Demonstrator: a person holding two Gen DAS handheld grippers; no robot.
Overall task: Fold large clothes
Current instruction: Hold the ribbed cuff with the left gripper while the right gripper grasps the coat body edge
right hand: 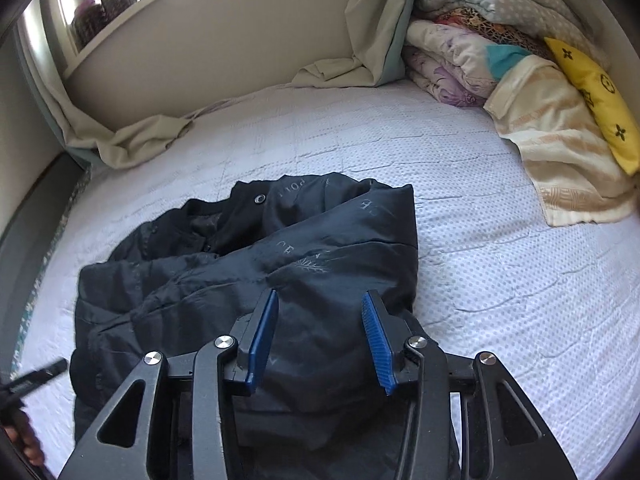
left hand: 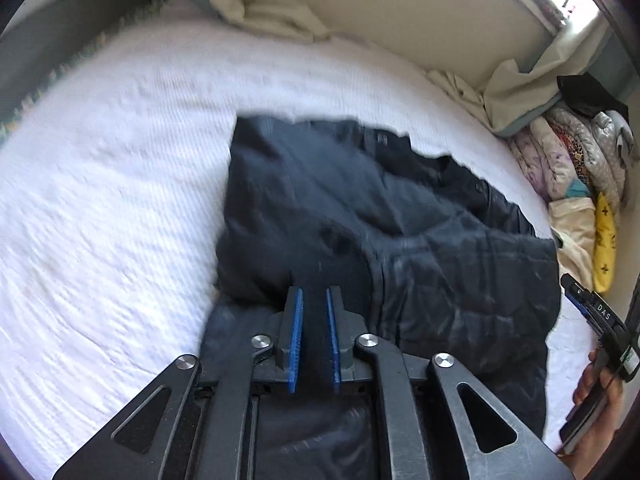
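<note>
A dark navy quilted jacket (left hand: 400, 220) lies rumpled on the white bedspread (left hand: 100, 200), partly folded over itself, with its collar and snaps toward the far side. My left gripper (left hand: 314, 294) hovers over its near edge. The blue pads stand a narrow slit apart, and only dark cloth shows through the slit. In the right wrist view the jacket (right hand: 280, 248) bulges up between the pads of my right gripper (right hand: 320, 300). Those jaws stand well apart, and the cloth there looks smooth, not pinched. At the right edge of the left wrist view are the right gripper (left hand: 600, 312) and a hand (left hand: 596, 392).
Folded quilts and blankets (right hand: 460, 60), a cream towel (right hand: 560, 152) and a yellow cushion (right hand: 600, 100) are piled at the bed's far right corner. Beige sheets (right hand: 140, 140) bunch along the wall. The bed's dark edge (left hand: 60, 60) runs along the left.
</note>
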